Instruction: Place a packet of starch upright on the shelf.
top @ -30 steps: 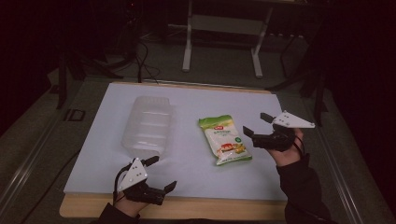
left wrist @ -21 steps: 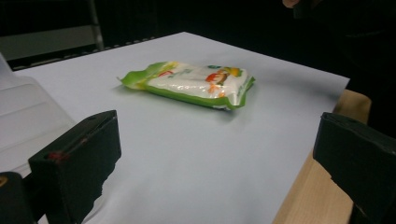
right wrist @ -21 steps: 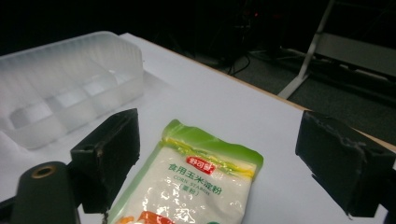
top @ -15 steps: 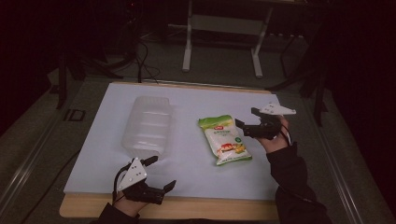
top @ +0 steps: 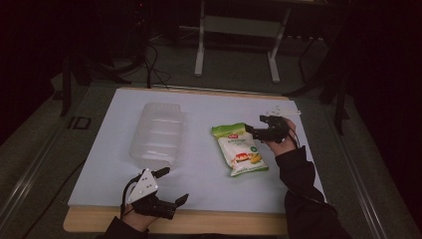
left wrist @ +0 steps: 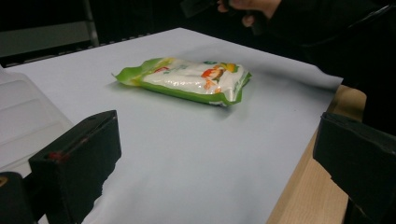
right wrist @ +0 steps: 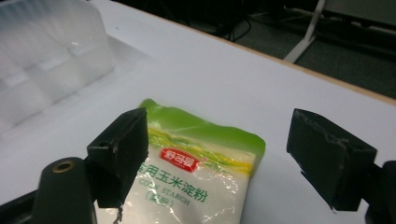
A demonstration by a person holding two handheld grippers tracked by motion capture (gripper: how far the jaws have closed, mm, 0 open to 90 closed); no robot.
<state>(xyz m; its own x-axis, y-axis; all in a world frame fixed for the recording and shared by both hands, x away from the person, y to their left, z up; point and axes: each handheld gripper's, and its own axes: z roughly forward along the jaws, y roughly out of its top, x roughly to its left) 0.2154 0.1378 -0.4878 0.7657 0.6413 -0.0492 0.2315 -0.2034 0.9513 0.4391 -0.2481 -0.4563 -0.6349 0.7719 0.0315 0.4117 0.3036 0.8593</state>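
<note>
A green and white corn starch bag (top: pixel 240 149) lies flat right of centre on the white sheet (top: pixel 209 112). My right gripper (top: pixel 255 124) hovers low at the bag's far right corner. In the right gripper view the bag's green top edge (right wrist: pixel 196 135) lies between and below the wide-apart jaws of the right gripper (right wrist: pixel 219 140); they have just been closing a little, and the pads do not touch it. My left gripper (top: pixel 173 185) rests open near the front edge, nothing between its jaws. In the left gripper view, that gripper (left wrist: pixel 215 135) faces the bag (left wrist: pixel 187 81).
A clear plastic container (top: pixel 157 132) lies upside down left of the bag, also seen as the container (right wrist: pixel 46 51) and the container (left wrist: pixel 23 116). The wooden table edge (top: pixel 224 221) runs along the front. A metal stand (top: pixel 236 45) and cables lie on the floor behind.
My right gripper has moved left and down, from beside the bag's right side to its far right corner. The left gripper, the bag and the container have stayed put.
</note>
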